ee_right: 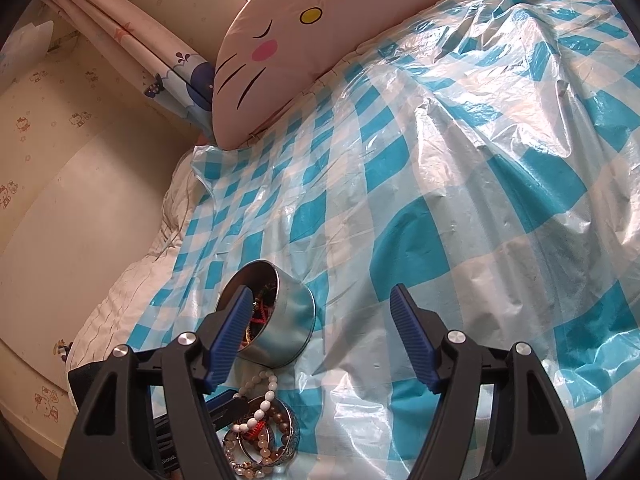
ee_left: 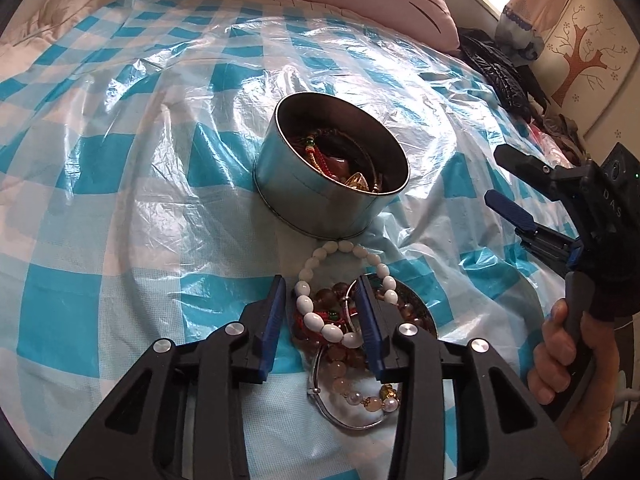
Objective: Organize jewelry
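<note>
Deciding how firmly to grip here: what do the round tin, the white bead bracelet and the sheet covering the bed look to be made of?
Round tin: thin metal by its look, dull silvery, with a rolled rim.
White bead bracelet: smooth glossy oval beads, possibly stone, shell or plastic; the pictures cannot settle it.
Checked sheet: thin plastic film, translucent, crinkled and glaring.

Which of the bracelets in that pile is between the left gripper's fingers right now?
The white oval-bead bracelet; the left gripper straddles its lower loop, while the brownish and pink bead strands lie underneath.

1 tin [ee_left: 320,188], 1 pillow [ee_right: 304,40] (2 tools)
</note>
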